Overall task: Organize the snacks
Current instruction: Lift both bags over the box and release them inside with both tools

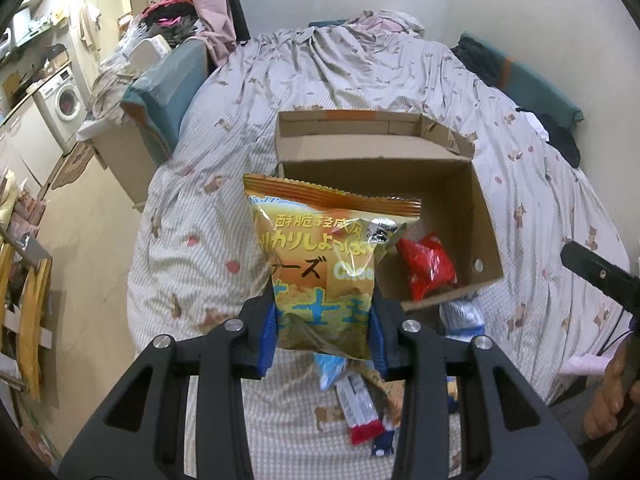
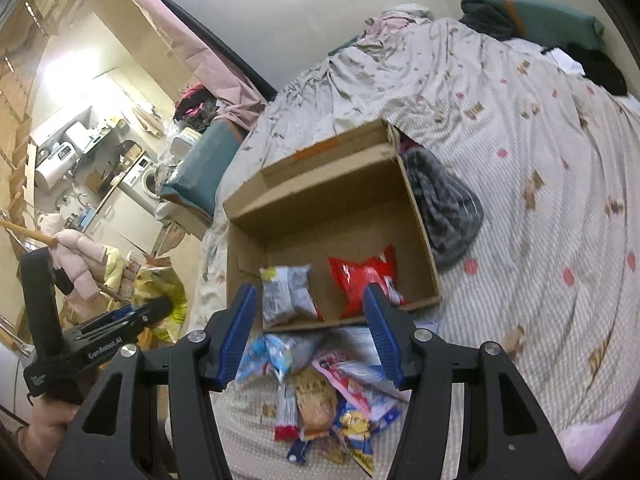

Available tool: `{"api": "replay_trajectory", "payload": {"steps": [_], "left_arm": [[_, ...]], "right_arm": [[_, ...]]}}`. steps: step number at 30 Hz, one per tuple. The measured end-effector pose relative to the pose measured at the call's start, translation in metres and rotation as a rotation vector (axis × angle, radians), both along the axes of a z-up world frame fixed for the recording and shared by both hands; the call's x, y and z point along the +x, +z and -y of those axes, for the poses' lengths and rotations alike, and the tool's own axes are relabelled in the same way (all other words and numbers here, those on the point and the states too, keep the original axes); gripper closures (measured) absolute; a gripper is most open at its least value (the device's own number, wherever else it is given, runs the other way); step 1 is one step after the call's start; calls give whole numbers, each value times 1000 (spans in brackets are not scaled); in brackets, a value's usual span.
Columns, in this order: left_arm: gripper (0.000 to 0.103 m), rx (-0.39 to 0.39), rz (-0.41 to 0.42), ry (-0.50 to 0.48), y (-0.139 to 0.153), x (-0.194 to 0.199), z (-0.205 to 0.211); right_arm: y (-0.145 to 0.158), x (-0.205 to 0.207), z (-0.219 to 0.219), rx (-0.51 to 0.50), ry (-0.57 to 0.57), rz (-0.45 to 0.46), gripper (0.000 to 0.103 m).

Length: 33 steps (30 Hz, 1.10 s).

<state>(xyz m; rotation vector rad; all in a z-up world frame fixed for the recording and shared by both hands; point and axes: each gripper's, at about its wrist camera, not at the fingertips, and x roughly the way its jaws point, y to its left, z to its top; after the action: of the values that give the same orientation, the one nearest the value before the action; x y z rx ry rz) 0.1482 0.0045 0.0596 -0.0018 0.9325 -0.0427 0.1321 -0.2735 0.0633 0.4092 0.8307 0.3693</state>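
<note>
Above the bed (image 1: 192, 208): snack transfer under way.
Left gripper (image 1: 324, 316) clenches cheese snack bag (image 1: 324, 256); right gripper (image 2: 312, 320) jaws spread, unloaded. Next: release over cardboard box (image 1: 486, 216).

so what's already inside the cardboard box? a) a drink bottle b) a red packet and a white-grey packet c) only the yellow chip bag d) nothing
b: the right wrist view shows a red packet and a white-grey packet lying on the floor of the cardboard box, while the yellow chip bag is outside it, held in the left hand-held gripper.
</note>
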Motion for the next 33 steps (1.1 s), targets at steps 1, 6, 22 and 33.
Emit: {"api": "replay_trajectory", "payload": {"steps": [1,6,22,33], "left_arm": [[70,1,2,-7,0,5,2],[70,-29,-23,-13,-10,14,0],[70,-86,-83,-1,-52,14,-20],[70,-74,-69,-13,-52,10,-15]], "right_arm": [[1,5,-1,-6,0,3,46],[-12,19,2,-22,11,-48,47],[-197,60,-8,-101,-33,-664,7],[-164,35,-1,-160,-13,-574,45]]}}
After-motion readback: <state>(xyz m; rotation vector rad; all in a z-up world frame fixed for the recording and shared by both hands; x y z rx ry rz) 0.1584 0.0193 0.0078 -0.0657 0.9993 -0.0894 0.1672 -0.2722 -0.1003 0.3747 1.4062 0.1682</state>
